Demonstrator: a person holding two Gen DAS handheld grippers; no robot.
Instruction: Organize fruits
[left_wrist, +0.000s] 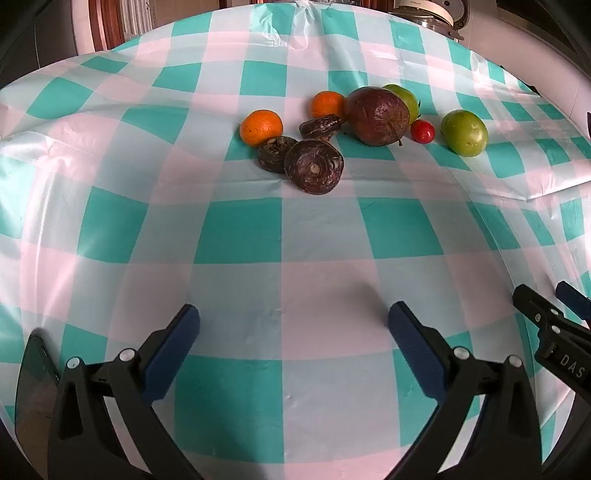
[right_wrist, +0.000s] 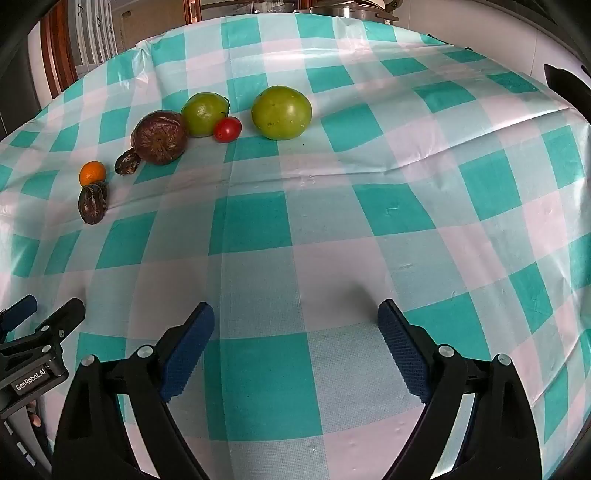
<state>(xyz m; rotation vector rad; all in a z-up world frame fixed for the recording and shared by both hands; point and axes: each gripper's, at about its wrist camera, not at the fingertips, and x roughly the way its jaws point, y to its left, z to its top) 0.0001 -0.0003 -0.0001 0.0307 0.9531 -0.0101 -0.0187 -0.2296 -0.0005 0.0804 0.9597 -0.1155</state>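
Both grippers (left_wrist: 293, 314) (right_wrist: 295, 314) low, level, jaws apart.

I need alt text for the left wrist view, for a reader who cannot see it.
The open left hand-held gripper hovers over a table with a teal, pink and white checked cloth, holding nothing. Farther away lie clustered fruits: two oranges, two green fruits, a small red one, a large brown one and three small dark ones.
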